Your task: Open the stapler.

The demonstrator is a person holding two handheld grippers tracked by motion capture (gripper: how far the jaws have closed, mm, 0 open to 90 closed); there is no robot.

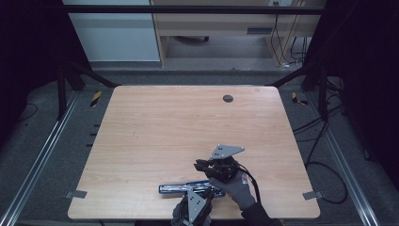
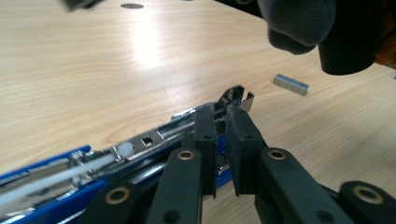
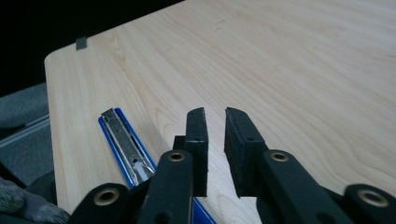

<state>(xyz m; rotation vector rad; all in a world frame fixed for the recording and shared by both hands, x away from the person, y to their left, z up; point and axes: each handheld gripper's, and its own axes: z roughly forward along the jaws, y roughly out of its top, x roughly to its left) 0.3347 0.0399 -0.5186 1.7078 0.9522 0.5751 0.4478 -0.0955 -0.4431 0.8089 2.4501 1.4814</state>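
Observation:
A blue stapler [image 1: 179,189] lies opened out flat near the table's front edge, its metal magazine facing up [image 2: 140,144] [image 3: 126,149]. My left gripper [image 1: 207,192] comes in from the front edge. Its jaws [image 2: 222,114] are closed on the tip end of the magazine, with metal showing in the thin gap between them. My right gripper [image 1: 200,165], held in a grey-gloved hand [image 1: 240,186], hovers just behind the stapler. Its jaws [image 3: 215,119] stand a narrow gap apart with nothing between them. A short strip of staples [image 2: 290,84] lies on the wood beyond the stapler's tip.
The wooden table [image 1: 188,117] has a round cable hole [image 1: 227,98] near its far edge and small metal brackets at the front corners [image 1: 75,193] [image 1: 312,194]. Cables lie on the floor to the right [image 1: 324,165].

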